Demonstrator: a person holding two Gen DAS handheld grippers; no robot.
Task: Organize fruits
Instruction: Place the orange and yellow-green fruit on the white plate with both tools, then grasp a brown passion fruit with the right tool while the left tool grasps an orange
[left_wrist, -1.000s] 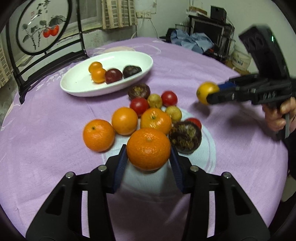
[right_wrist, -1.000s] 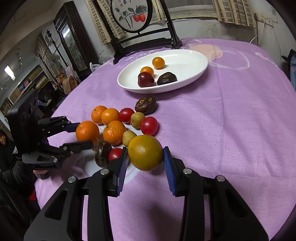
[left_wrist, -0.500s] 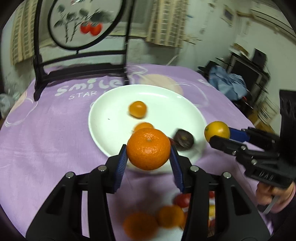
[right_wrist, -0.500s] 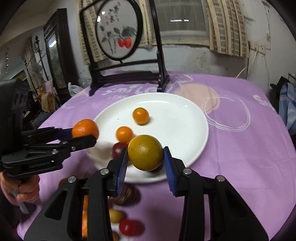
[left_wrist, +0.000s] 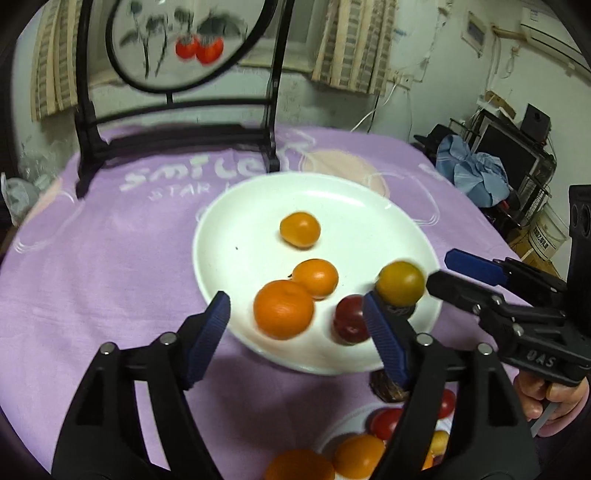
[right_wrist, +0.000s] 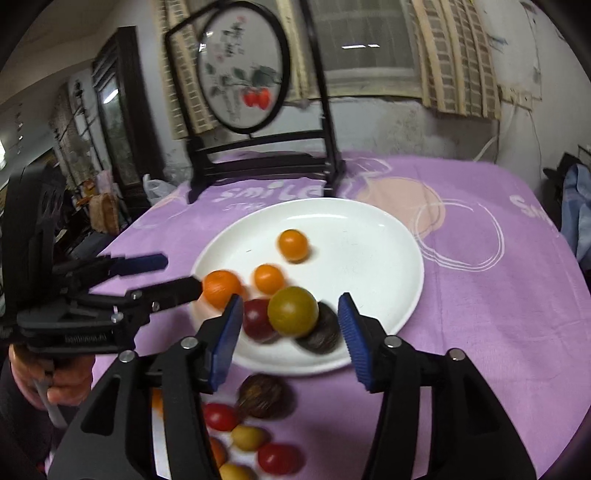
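A white plate (left_wrist: 354, 206) (right_wrist: 369, 236) lies on the purple cloth. My left gripper (left_wrist: 295, 325) is open over its near rim, and a blurred orange (left_wrist: 283, 309) sits free between the jaws over the plate. My right gripper (right_wrist: 290, 328) is open too, with a blurred yellow-green orange (right_wrist: 293, 311) (left_wrist: 400, 283) loose between its jaws over the plate. On the plate lie two small oranges (left_wrist: 300, 229) (left_wrist: 316, 277), a dark red fruit (left_wrist: 351, 319) and a dark brown fruit (right_wrist: 319, 334).
Loose fruit lies on the cloth in front of the plate: a brown mangosteen (right_wrist: 264, 397), red tomatoes (right_wrist: 221, 416), yellow fruits (right_wrist: 248, 436) and oranges (left_wrist: 356, 456). A black framed screen (left_wrist: 173, 44) stands behind the plate.
Both grippers have moved from the fruit pile to over the plate. Both have opened and let go of their oranges, which now show blurred and free between the jaws.
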